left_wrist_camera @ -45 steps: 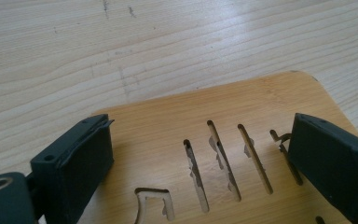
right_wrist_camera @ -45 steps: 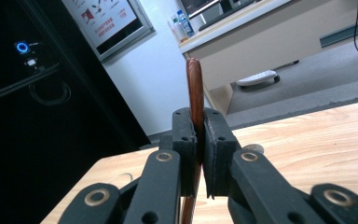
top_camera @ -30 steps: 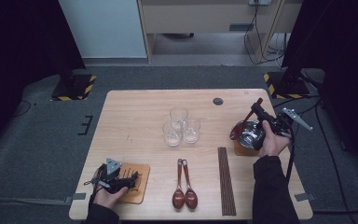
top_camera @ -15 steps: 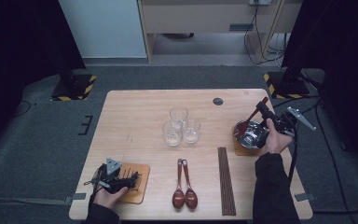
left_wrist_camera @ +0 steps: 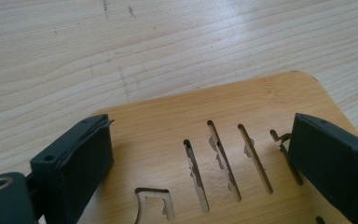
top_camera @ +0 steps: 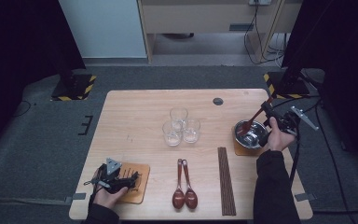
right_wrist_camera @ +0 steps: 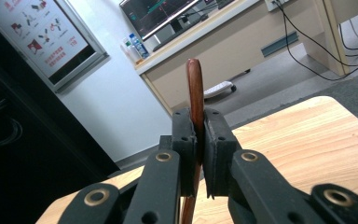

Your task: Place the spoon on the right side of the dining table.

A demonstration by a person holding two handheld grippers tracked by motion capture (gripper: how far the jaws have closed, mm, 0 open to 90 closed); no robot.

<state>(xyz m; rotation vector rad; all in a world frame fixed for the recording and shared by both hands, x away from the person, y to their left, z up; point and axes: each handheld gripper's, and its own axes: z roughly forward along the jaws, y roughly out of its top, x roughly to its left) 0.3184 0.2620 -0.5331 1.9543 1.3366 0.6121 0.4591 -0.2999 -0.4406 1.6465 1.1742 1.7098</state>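
A long reddish-brown wooden spoon (top_camera: 253,125) is resting with its bowl end inside the round shiny metal bowl (top_camera: 250,134) while its handle is slanting up and away toward the far right corner of the desk (top_camera: 135,116). In the right gripper view the same spoon handle (right_wrist_camera: 196,100) is standing upright between the two black jaws, and the right tongs (right_wrist_camera: 199,140) are pressing together on it. In the high view the right tongs (top_camera: 266,113) are sitting just past the bowl's far right rim, with a hand wrapped around the gripper body. The metal bowl is sitting on a square light-brown wooden coaster (top_camera: 247,148) near the desk's right edge.

To the left of that, a bundle of dark brown chopsticks (top_camera: 226,179) is lying lengthwise, and beside it two more reddish-brown wooden spoons (top_camera: 184,186) are lying side by side, bowls toward the near edge. Three clear drinking glasses (top_camera: 181,126) are clustering at the desk's middle.

At the near left corner, the left tongs (top_camera: 133,178) are hovering with jaws wide apart over a second wooden coaster with cut-out slots (left_wrist_camera: 223,163), gripping nothing.
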